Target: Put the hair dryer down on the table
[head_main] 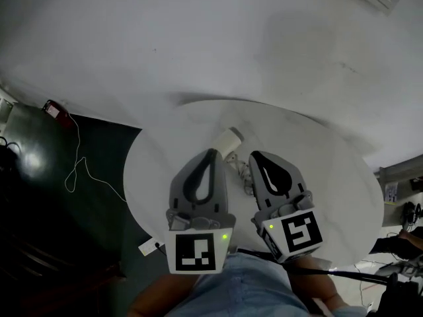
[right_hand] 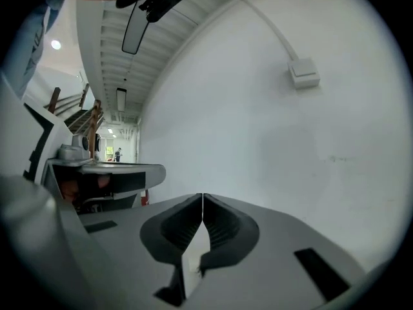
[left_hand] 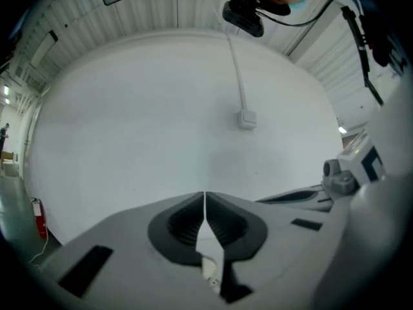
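Head view: I see the left gripper [head_main: 211, 153] over the round white table [head_main: 344, 190], its jaws closed tip to tip on nothing. Just right of its tips, the hair dryer [head_main: 229, 142] lies on the table between both grippers. The right gripper [head_main: 255, 156] also has its jaws together, empty.

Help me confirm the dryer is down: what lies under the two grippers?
The round white table, with the hair dryer lying on it between the shut left gripper and right gripper. What lies directly beneath their bodies is covered.
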### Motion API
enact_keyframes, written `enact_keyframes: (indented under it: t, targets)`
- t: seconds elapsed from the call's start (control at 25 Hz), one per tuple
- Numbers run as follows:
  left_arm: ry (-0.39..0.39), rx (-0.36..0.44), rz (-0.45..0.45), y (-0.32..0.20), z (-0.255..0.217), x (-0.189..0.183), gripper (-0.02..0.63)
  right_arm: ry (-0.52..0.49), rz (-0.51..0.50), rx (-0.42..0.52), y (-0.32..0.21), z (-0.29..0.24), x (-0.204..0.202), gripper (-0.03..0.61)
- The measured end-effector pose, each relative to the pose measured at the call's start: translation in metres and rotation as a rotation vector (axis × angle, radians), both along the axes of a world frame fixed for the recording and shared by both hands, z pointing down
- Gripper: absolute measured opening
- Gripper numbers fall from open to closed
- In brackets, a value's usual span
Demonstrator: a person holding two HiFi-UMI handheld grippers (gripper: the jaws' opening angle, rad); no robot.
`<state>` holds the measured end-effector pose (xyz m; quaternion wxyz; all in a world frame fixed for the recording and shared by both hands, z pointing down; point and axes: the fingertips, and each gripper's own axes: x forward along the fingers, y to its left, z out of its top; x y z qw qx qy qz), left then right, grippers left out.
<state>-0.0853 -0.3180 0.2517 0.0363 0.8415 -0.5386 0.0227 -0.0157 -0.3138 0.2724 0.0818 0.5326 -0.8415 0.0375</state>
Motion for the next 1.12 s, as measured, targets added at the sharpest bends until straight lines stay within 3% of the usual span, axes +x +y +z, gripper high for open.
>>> enact_keyframes:
  t: [0.56, 1.12]
  targets:
    - [-0.018, 0.05, 0.055, 0.026, -0.018, 0.013, 0.012, 0.0, 0.027, 0.078, 0.026, -0.022, 0.008, 0.011]
    - [-0.023, 0.064, 0.066, 0.028, -0.022, 0.02, 0.012, -0.023, 0.017, 0.08, 0.03, -0.028, 0.007, 0.011]
